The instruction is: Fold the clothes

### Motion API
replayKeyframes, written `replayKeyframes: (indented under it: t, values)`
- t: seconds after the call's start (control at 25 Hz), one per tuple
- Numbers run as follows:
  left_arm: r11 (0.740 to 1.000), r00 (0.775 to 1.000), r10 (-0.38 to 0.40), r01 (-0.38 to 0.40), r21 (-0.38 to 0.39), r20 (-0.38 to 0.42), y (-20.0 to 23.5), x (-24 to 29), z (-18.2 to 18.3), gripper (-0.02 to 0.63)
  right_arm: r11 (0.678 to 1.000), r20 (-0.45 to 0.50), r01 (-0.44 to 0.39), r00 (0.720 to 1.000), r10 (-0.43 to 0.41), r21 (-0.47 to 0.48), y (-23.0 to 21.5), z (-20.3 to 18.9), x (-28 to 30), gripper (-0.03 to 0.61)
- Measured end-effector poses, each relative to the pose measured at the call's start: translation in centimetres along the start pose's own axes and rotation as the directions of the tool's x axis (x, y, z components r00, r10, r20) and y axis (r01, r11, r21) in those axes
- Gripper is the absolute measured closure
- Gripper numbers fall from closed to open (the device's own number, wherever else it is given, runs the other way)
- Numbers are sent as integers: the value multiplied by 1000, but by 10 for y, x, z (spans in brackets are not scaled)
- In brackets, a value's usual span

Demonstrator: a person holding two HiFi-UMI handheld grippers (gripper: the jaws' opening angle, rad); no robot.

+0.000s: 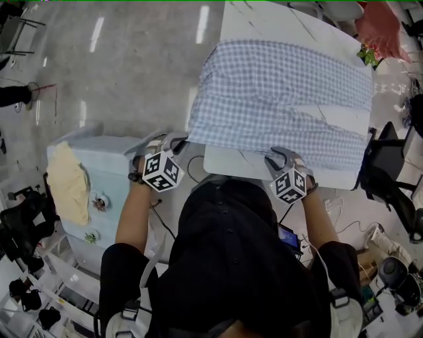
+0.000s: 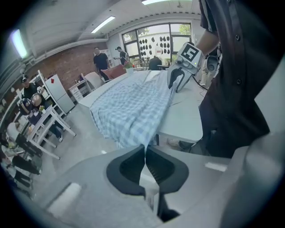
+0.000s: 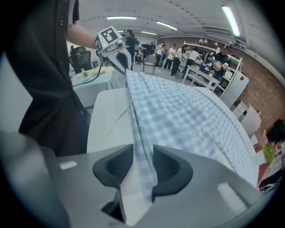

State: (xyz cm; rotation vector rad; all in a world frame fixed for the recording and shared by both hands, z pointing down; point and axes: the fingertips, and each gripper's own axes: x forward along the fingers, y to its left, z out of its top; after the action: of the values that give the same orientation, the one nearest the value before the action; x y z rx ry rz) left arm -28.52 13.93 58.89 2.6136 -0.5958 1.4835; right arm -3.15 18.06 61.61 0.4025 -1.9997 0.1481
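Left gripper (image 2: 145,149) and right gripper (image 3: 142,156) tight on near hem of checked shirt (image 1: 284,92) across table (image 1: 264,20)

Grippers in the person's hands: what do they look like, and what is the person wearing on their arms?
The left gripper and right gripper are light grey, with curved black jaws. Each carries a white cube printed with black square markers. The person wears a black short-sleeved shirt; the forearms have no sleeves.
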Motion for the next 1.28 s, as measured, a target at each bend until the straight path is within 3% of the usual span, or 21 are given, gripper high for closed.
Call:
replayKeyframes:
  t: [0.32,0.56,0.92,1.04,1.28]
  values:
    - [998,998,27,-24,66,-50,-7,-33,1,603,995,22,78,997,-79,60,-19,-13,-4,442]
    - [998,997,39,-35,61,-69,-20,-32,-4,604,996,-6,93,996,-93,-1,-13,-21,-15,547]
    - [986,992,59,-40,162,-110,-65,-36,-2,603,983,34,171,985,-169,-61,1,-25,-78,546]
    - [989,992,52,-35,145,-112,-84,-40,1,603,979,50,187,982,-184,-75,3,-26,-96,547]
    - [994,993,31,-19,106,-115,-116,-48,7,603,983,55,143,989,-137,-114,21,-44,-108,548]
